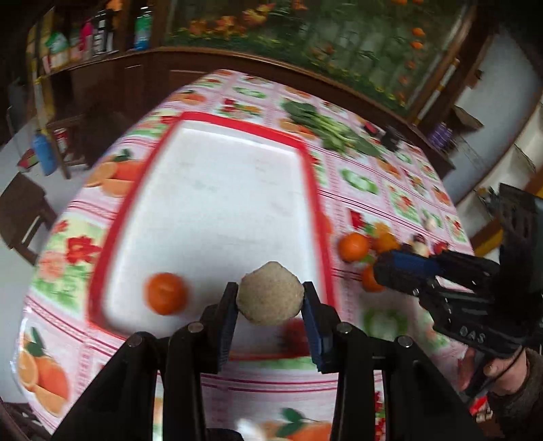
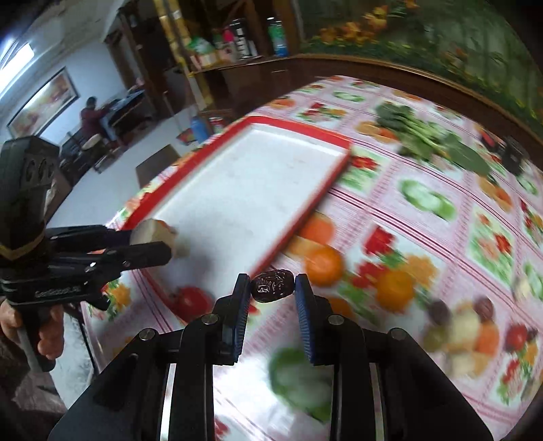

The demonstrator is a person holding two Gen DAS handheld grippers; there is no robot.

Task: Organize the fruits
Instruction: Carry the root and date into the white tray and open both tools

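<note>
The left claw (image 1: 269, 295) grips a tan round fruit (image 1: 269, 293); the right claw (image 2: 273, 286) pinches a wrinkled date (image 2: 272, 285).

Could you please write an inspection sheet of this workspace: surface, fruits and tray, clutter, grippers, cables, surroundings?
Surface: table under a fruit-print cloth.
Job's things: red-rimmed white tray holding one orange; more oranges and small fruits loose beside it.
Clutter: leafy greens at the far side.
Grippers: left gripper shut on a pale round fruit over the tray; right gripper shut on a dark wrinkled date.
Cables: nothing seen.
Surroundings: shelves with bottles, a garden picture, a person far behind.
</note>
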